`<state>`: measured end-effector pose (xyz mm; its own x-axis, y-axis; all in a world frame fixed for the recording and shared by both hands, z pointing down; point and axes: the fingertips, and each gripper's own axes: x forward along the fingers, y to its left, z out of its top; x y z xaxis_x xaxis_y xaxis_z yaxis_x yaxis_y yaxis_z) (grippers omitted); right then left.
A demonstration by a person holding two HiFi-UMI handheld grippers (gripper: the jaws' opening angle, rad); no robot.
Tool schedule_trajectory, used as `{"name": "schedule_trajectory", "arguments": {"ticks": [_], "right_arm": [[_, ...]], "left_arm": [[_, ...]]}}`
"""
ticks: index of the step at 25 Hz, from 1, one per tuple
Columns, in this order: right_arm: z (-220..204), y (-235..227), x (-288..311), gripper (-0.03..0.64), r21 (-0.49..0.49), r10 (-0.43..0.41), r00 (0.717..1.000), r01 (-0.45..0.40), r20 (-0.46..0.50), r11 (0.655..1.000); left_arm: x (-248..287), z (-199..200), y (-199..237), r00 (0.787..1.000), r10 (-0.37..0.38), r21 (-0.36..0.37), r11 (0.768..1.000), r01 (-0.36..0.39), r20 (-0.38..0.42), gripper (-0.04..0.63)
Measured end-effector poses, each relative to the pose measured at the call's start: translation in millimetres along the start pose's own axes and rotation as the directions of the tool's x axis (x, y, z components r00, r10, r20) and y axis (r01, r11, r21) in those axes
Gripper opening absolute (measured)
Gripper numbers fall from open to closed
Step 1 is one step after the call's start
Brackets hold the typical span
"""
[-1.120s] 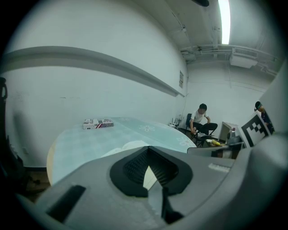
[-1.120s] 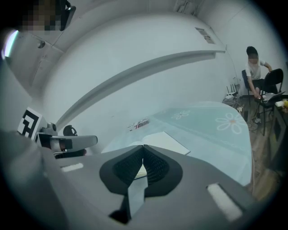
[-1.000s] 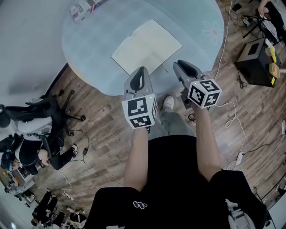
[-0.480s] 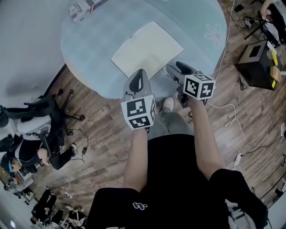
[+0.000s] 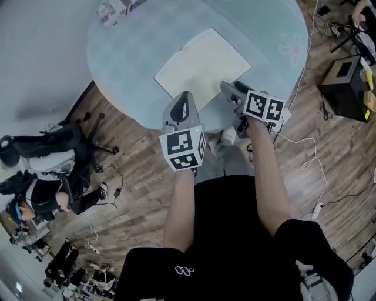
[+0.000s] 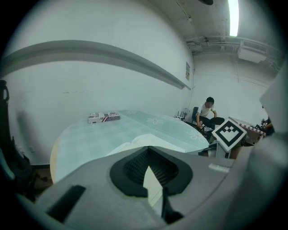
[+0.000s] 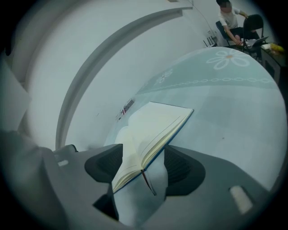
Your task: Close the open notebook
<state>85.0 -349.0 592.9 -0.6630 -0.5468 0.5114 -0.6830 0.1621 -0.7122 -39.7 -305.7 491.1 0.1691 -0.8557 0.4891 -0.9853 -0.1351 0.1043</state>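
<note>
The open notebook (image 5: 202,64) lies flat with cream pages up on the round pale-blue table (image 5: 129,53). My right gripper (image 5: 228,89) is at its near right corner. In the right gripper view the jaws (image 7: 144,157) are opening wide, with the notebook's corner (image 7: 148,130) and a dark ribbon between them; the pads do not press on it. My left gripper (image 5: 185,97) hovers just short of the notebook's near edge, tips together and holding nothing. In the left gripper view (image 6: 148,157) the notebook (image 6: 166,146) shows beyond the tips.
A small printed box (image 5: 114,9) lies at the table's far edge. On the wooden floor a black box (image 5: 346,82) stands at the right, an office chair (image 5: 59,153) at the left, and cables trail about. A person (image 6: 207,114) sits in the background.
My right gripper has sunk toward the table, rolled, and opened its jaws around the notebook's near corner. The left gripper has barely shifted.
</note>
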Motion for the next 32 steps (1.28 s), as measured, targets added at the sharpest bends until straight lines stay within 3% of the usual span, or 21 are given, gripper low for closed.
{"name": "schedule_trajectory", "arguments": {"ticks": [8,16,18,22,24,32], "right_arm": [[5.8,-3.4,7.2,0.305,0.175,0.008,0.999,-0.016,0.047,0.984],[11.8,-13.5,6.4,0.258,0.391,0.027,0.99,-0.081,0.142,0.917],[9.8,-15.6,6.8,0.234,0.381,0.012,0.992,-0.061,0.128,0.922],[7.5,-20.4,0.8,0.087,0.299,-0.021,0.994,-0.01,0.103,0.954],[7.3,-17.9,-2.0,0.047,0.272,-0.013,0.994,-0.017,0.105,0.962],[7.1,0.2,-10.3,0.026,0.061,0.02,0.996,-0.025,0.088,0.998]], "left_arm": [[4.7,7.4,2.6,1.0,-0.003,0.03,1.0,0.003,0.001,0.003],[6.5,8.2,4.6,1.0,-0.008,0.027,1.0,0.008,0.003,0.003],[5.4,8.8,7.0,1.0,-0.005,0.026,1.0,0.005,0.005,0.003],[4.9,7.7,9.1,1.0,0.0,0.018,1.0,0.0,0.006,0.003],[4.2,4.6,8.6,1.0,0.002,0.021,1.0,-0.002,0.001,0.003],[-0.1,-5.1,-0.9,1.0,0.001,0.041,0.999,0.0,-0.011,0.003]]}}
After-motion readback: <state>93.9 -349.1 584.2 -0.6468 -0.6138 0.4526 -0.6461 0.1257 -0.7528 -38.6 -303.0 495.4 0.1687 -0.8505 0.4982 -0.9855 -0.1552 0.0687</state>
